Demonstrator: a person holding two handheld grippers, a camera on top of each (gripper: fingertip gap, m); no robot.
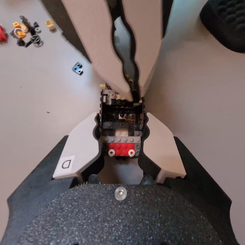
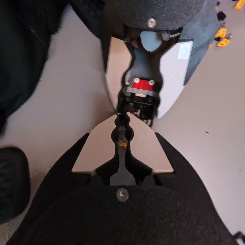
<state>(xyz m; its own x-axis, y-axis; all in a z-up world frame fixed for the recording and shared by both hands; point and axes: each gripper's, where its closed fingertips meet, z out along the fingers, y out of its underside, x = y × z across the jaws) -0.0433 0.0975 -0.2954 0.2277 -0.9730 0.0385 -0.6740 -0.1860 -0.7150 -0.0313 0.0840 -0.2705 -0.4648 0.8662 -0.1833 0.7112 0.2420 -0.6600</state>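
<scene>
Brick model (image 1: pixel 121 133), black with red plate, frame centre | left gripper (image 1: pixel 121 119) clamps its sides | right gripper (image 2: pixel 122 117) nearly closed on a thin grey piece (image 2: pixel 121 136) at its far end | loose bricks (image 1: pixel 25 33) upper left, unattached.

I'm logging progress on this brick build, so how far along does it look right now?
Done: a black, grey and red brick model is largely assembled. In hand: the left tool clamps that model by its sides, while the right tool brings a thin grey and yellow piece to the model's far end. Left: loose pieces and a small dark plate lie unused on the table.
</scene>
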